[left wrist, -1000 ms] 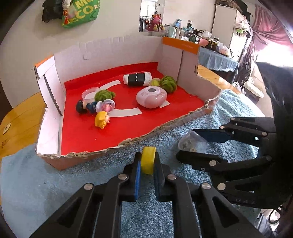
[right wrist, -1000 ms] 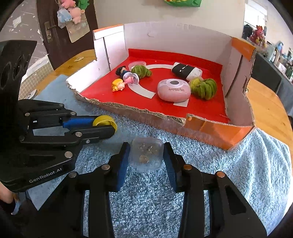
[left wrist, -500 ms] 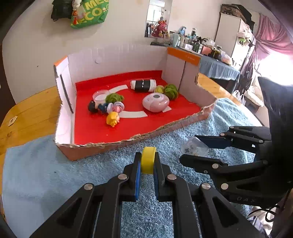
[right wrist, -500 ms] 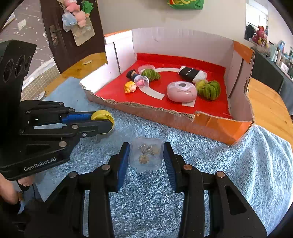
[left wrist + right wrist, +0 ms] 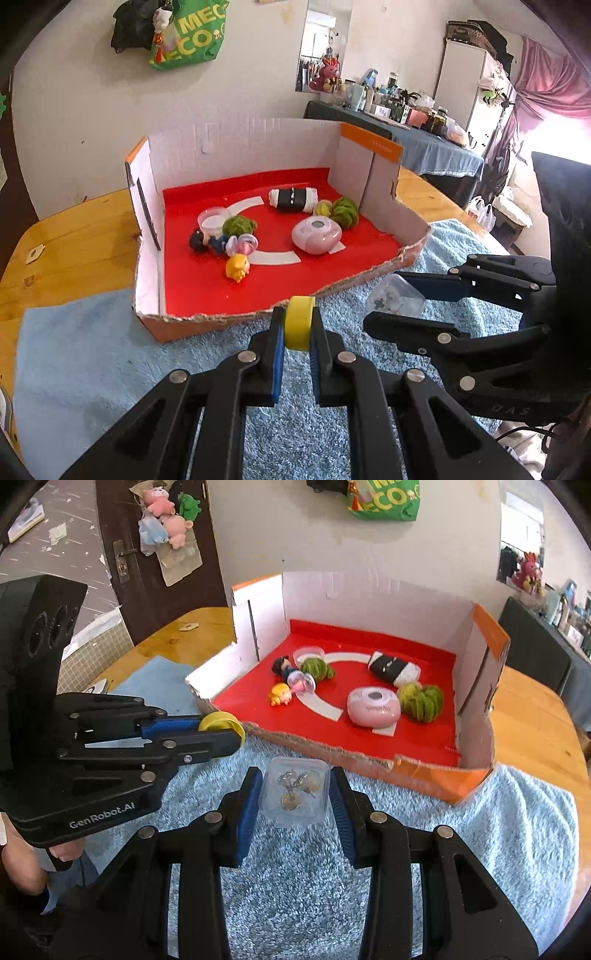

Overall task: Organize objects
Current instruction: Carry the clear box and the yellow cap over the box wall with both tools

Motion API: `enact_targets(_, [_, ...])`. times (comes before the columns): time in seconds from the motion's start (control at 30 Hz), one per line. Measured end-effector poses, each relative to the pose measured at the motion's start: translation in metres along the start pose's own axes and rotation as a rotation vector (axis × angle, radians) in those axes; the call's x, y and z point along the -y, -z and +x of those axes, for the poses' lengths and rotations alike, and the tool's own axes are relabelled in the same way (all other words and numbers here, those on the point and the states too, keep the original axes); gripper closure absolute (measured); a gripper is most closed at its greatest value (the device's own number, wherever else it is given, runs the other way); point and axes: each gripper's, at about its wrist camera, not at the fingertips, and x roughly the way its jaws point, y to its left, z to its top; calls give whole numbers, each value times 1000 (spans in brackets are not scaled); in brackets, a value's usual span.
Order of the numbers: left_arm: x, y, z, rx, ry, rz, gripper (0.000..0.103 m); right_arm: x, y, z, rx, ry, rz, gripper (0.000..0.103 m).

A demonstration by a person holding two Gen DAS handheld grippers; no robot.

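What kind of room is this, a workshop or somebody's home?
Most likely a lived-in home. A wooden table carries a blue towel, plush toys hang on a door, and a fridge stands beyond a cluttered side table.

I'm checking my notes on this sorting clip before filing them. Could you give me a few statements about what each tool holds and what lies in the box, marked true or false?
1. The left tool is shut on a yellow roll. True.
2. The right tool holds a clear plastic case with small metal pieces inside. True.
3. The cardboard box has a blue floor. False: its floor is red.
4. The pink round device lies on the blue towel outside the box. False: it lies inside the box, beside a green knitted thing.
5. A small yellow figure lies in the box. True.
6. Both tools are empty. False: each grips an object.
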Motion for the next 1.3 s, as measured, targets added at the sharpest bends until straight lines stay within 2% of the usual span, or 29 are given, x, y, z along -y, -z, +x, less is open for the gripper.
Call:
enact_targets(0.43, [-10, -19, 2, 22, -8, -25, 91, 5, -23, -5, 25, 3, -17, 67])
enact_targets(0.87, [-13, -36, 10, 26, -15, -23, 91, 19, -43, 8, 13, -15, -10, 67])
enact_targets(1.03, [-16, -43, 22, -5, -5, -27, 91, 28, -47, 22, -18, -30, 8, 67])
enact_targets(1.3, [-24, -41, 50, -98, 15, -55, 91, 47, -48, 49, -121, -32, 42, 67])
